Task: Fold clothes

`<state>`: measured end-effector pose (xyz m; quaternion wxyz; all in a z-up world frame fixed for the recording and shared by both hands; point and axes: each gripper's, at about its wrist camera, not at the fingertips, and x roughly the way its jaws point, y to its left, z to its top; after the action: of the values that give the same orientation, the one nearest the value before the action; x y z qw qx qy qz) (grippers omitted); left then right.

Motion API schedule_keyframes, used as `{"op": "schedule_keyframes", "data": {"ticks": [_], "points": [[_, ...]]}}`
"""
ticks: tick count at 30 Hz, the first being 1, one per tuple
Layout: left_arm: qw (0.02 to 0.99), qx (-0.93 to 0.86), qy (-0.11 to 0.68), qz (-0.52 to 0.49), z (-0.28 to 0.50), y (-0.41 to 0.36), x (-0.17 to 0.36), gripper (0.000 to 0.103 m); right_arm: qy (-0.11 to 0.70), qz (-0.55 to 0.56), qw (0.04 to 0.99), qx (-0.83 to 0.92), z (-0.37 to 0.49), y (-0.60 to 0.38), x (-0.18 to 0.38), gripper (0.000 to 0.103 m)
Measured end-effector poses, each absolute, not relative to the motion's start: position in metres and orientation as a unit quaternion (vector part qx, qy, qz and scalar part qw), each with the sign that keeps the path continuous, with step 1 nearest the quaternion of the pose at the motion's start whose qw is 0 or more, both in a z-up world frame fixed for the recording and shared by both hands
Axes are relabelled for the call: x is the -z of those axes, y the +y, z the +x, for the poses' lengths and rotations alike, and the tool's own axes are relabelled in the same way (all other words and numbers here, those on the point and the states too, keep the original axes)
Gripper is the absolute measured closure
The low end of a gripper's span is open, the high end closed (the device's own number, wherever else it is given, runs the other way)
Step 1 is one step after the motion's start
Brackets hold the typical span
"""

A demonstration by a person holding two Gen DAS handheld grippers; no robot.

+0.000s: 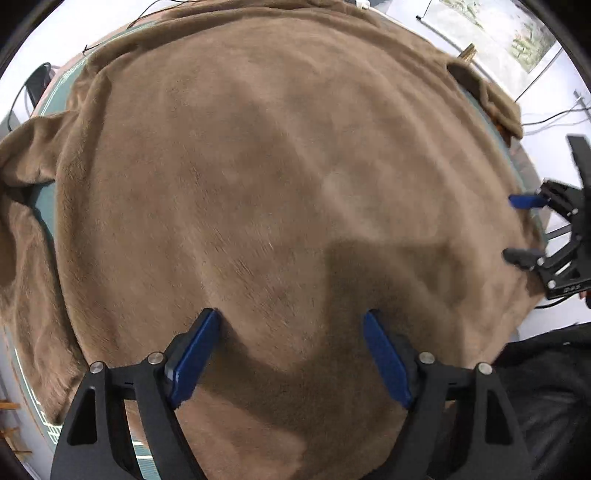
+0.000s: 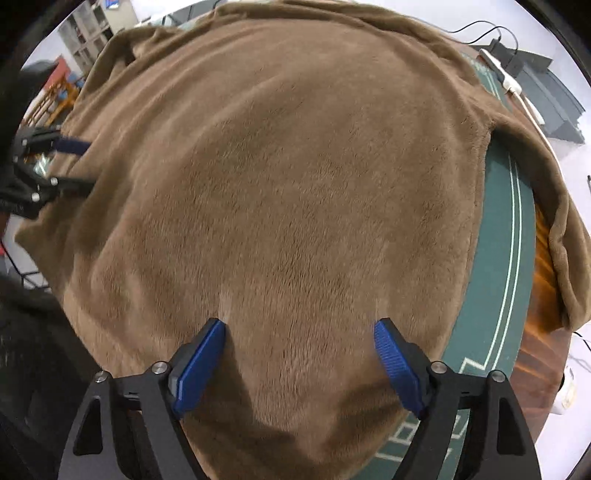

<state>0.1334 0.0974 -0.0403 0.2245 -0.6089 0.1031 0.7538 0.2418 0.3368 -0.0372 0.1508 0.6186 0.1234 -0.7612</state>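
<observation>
A large brown fleece garment (image 1: pixel 280 177) lies spread over the table and fills most of both views; its sleeve or edge hangs over the right rim (image 2: pixel 565 229). My left gripper (image 1: pixel 291 314) points down over the near part of the fabric, jaws wide open, nothing pinched between the blue pads (image 1: pixel 195 354). My right gripper (image 2: pixel 300 323) stands the same way over the near right part of the garment (image 2: pixel 295 184), open with only flat cloth below. Each gripper shows in the other's view, the right gripper (image 1: pixel 511 227) at the cloth's right edge and the left gripper (image 2: pixel 88 164) at its left edge.
The table has a green mat with white lines (image 2: pixel 506 258) and a wooden rim (image 2: pixel 543 280). A power strip with cables (image 2: pixel 513 79) lies at the far right edge. A person's dark clothing (image 1: pixel 546 387) is at the near side. A hanging picture scroll (image 1: pixel 509 33) is beyond the table.
</observation>
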Motion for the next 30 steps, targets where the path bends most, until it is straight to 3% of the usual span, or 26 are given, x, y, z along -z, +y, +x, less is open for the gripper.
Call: {"op": "schedule_keyframes", "data": {"ticks": [4,10,14,18,22,30], "points": [[0.216,-0.787,0.067,-0.575,0.097,0.081,-0.016,0.02,0.114,0.619,0.146,0.763,0.229,0.348,0.013,0.018],[0.2,-0.843,-0.002,-0.499,0.02,0.054,-0.113,0.02,0.13,0.558,0.1,0.814,0.173,0.376,-0.077,0.018],[0.198,-0.861,-0.037,-0.467,-0.042,0.05,-0.146,0.02,0.098,0.501,0.075,0.857,0.119,0.395,-0.139,0.018],[0.175,-0.858,-0.037,-0.482,-0.102,0.053,-0.125,0.02,0.029,0.454,0.055,0.889,0.052,0.405,-0.167,0.018],[0.177,-0.827,-0.045,-0.532,-0.146,0.07,-0.079,0.02,-0.028,0.458,0.045,0.888,-0.014,0.399,-0.155,0.018],[0.227,-0.763,-0.17,-0.581,-0.195,0.076,-0.019,0.02,-0.024,0.499,0.062,0.864,-0.089,0.353,-0.092,0.018]]}}
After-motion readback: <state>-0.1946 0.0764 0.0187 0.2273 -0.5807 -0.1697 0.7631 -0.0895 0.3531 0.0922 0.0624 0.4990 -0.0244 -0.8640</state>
